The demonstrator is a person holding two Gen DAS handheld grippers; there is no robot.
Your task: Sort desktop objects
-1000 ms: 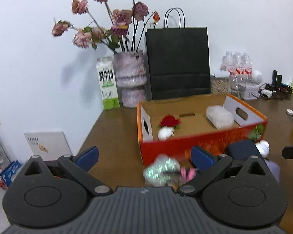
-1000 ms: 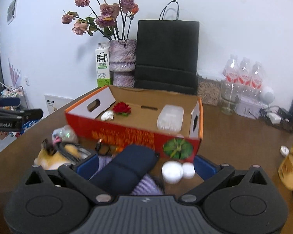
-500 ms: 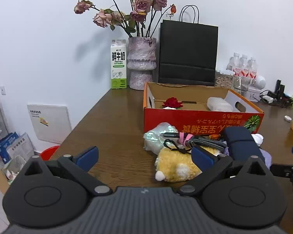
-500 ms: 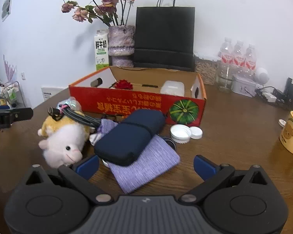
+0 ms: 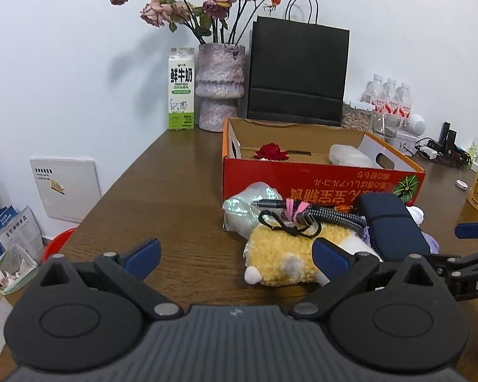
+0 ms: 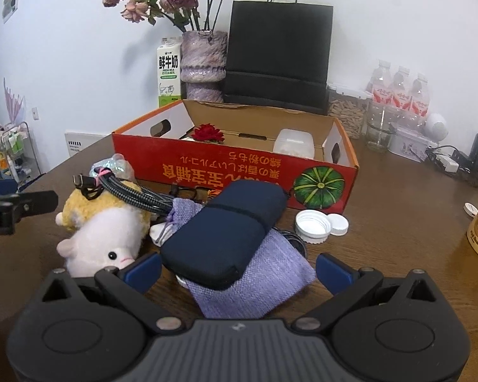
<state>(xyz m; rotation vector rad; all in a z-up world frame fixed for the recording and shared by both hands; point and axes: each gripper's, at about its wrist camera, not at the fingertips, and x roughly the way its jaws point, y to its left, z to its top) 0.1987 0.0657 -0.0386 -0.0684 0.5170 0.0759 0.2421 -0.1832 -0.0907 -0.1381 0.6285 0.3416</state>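
Both the left gripper (image 5: 235,251) and the right gripper (image 6: 237,269) hover with fingers spread apart and empty, short of the heap on the bench (image 5: 162,191) in front of the red box (image 6: 235,172). The likely snag is the tangle: the braided cable (image 6: 133,194) lies draped over the plush toy (image 6: 102,226), and the dark blue case (image 6: 226,232) rests on the purple pouch (image 6: 258,273), so lifting one may drag or tip its neighbour. The white caps (image 6: 318,224) just beside could get knocked off
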